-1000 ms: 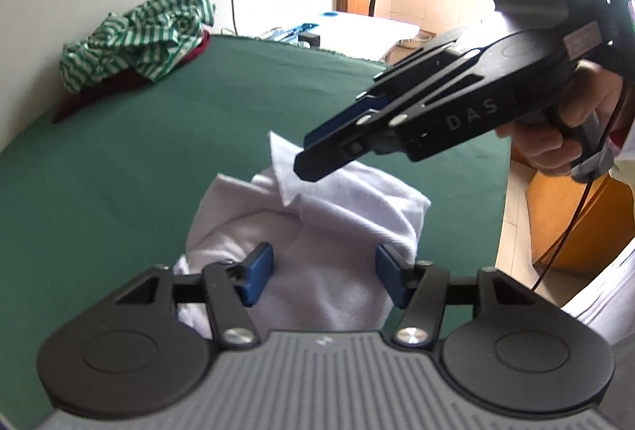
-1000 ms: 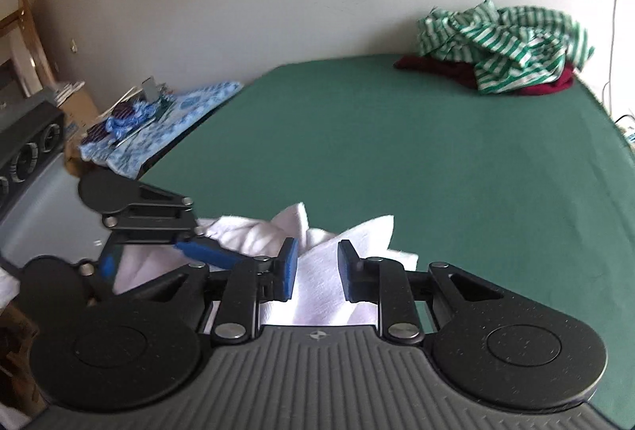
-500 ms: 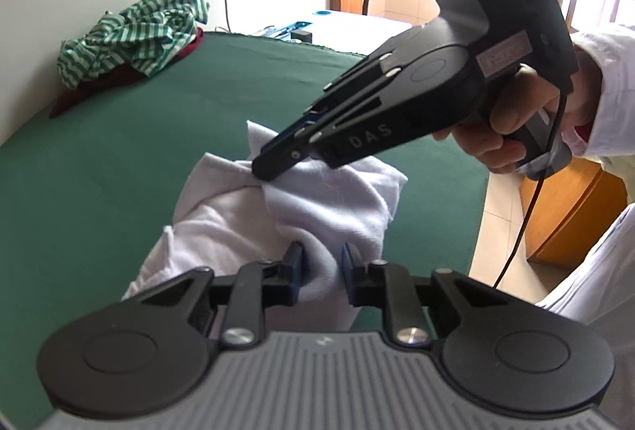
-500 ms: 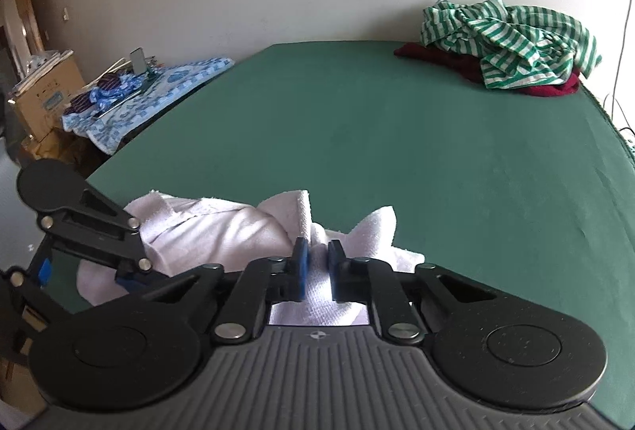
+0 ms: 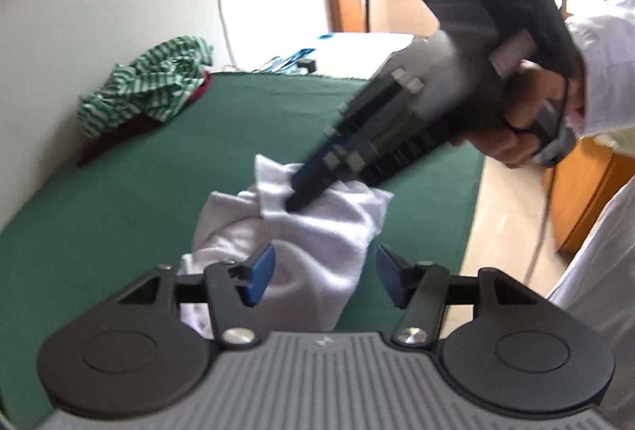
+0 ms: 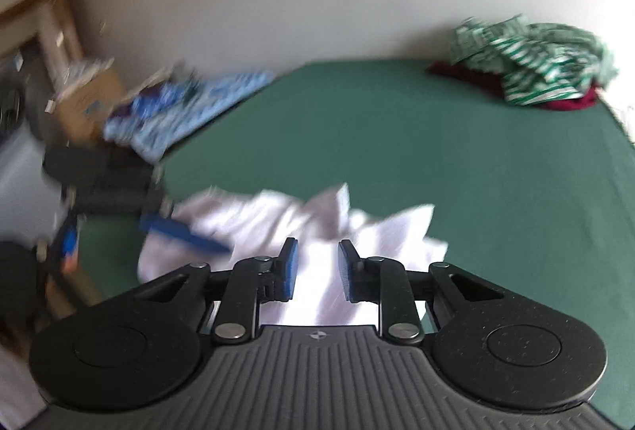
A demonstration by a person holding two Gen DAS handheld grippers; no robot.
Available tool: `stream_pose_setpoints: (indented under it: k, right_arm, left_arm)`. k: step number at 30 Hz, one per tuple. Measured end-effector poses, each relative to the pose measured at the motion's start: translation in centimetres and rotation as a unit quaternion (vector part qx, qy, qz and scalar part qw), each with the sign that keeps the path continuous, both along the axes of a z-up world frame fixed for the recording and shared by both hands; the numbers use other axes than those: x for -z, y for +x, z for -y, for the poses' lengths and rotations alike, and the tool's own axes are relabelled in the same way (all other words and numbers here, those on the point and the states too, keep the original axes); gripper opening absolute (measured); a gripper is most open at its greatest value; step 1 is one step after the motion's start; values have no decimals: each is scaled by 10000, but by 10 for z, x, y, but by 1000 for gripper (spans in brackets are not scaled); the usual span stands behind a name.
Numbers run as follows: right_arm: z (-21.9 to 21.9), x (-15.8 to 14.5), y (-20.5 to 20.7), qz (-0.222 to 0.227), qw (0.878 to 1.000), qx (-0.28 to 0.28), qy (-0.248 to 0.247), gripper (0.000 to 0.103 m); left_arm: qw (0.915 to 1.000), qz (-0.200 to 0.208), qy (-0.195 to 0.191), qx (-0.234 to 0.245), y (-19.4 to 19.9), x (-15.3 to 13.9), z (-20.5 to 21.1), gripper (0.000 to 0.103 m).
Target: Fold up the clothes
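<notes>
A crumpled white cloth [image 5: 317,227] lies on the green table [image 5: 119,192] near its front edge. My left gripper [image 5: 325,273] hovers just before it, jaws opening, a fold of the cloth between the blue pads without being pressed. A person's hand [image 5: 512,140] holds my right gripper [image 5: 295,198], whose tips point down onto the top of the cloth. In the right wrist view my right gripper [image 6: 317,265] is also opening, the white cloth [image 6: 278,215] loose between its pads. A blue finger [image 6: 178,229] of the left gripper shows blurred at the left.
A pile of green-and-white striped clothing [image 5: 147,89] over a dark red garment sits at the far corner by the wall, seen also as the striped pile [image 6: 532,69]. Blue patterned fabric [image 6: 190,112] and a cardboard box [image 6: 87,104] lie beyond the table's left edge. Tiled floor [image 5: 500,231] lies past the right edge.
Half a second ago both grippers were pinched on folds of the white cloth; both now stand apart again. The right gripper has tilted steeper onto the cloth, and both views have shifted.
</notes>
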State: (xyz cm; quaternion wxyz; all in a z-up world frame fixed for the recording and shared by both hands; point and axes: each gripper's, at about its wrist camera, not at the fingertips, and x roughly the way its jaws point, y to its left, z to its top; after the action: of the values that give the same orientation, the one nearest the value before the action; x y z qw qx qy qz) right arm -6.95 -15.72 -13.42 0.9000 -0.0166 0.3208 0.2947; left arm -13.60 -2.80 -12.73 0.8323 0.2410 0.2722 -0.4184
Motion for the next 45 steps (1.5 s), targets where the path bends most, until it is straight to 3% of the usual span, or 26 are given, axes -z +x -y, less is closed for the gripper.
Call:
stream_pose_setpoints:
  k: [3,10,13,16,18,21,24,27,30,32,33,34,36,39,43,45]
  right_arm:
    - [-8,18,0,-59,9979,211,-603,22]
    - [-1,5,-8,125,9980,304,-541,23]
    - [-10,-1,-11,276,9992,-58,-271,23]
    - [-31,3,-9,533,9963,-307,-602,28]
    - [-38,14,0,384,9945,-303,-926,21]
    - [-23,17,7,207,9966,65,-795,11]
    - [-13,7,2,186,9978,179,-607,16]
    - [-12,0,-1,238,9989,-9,-394,20]
    - [-23,0,3,342,9982,-144,-461,25]
    - [-32,6,8,343,9968,-170,-698,23]
    - [-37,9,11,328,9957,-171,-846,8]
    - [-38,11,13,317,9954,-128,-897,1]
    - [-32,7,11,308,9968,78,-734,2]
    - [-18,4,12,282,9972,412,-553,2]
    - [-17,19,14,97,9977,393,-540,3]
    - [-20,15,9,195,9974,363,-584,11]
  left_arm:
    - [9999,29,36,-122,-11,-3,-6,59]
    - [9943,-130,520,-924,-11,21,-41,61]
    - [9922,-62,514,-1135,-4,25,-47,62]
    - [9912,-34,551,-1205,6,30,-47,67]
    - [9905,-44,673,-1199,11,38,-47,68]
    - [9898,11,793,-1187,7,39,-49,68]
    - [9910,6,725,-1125,-5,25,-53,66]
    - [9951,76,427,-893,-15,4,-58,75]
    - [9961,112,138,-868,-8,-7,-60,75]
    - [9952,-19,60,-981,10,-2,-57,67]
    - [9945,-155,75,-1034,20,3,-56,56]
    - [9936,-244,143,-1089,28,9,-54,42]
    - [9920,-285,278,-1196,37,21,-54,32]
    - [9909,-334,149,-1293,36,30,-64,34]
    - [9907,-266,129,-1330,34,28,-66,35]
    - [9913,-82,57,-1312,33,19,-65,31]
